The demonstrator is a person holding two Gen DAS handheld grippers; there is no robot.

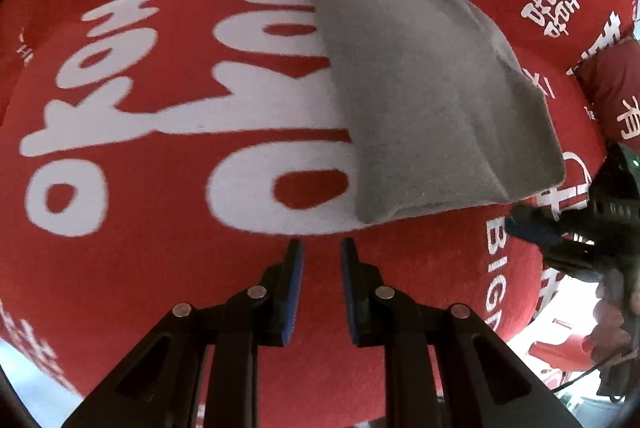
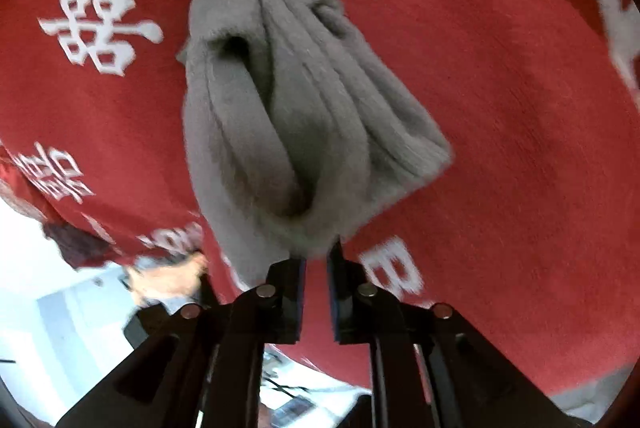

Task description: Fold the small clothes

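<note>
Grey cloth lies rumpled on the red printed worktop. Left tongs nearly closed, nothing between them, just short of the cloth's near edge. Right tongs pinch the cloth's corner, bunching it.

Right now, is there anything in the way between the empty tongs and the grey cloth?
No, nothing visible. The left tongs are empty, just short of the near edge of the grey cloth, with only bare red blanket between. The right tongs already pinch the cloth's far corner.
</note>
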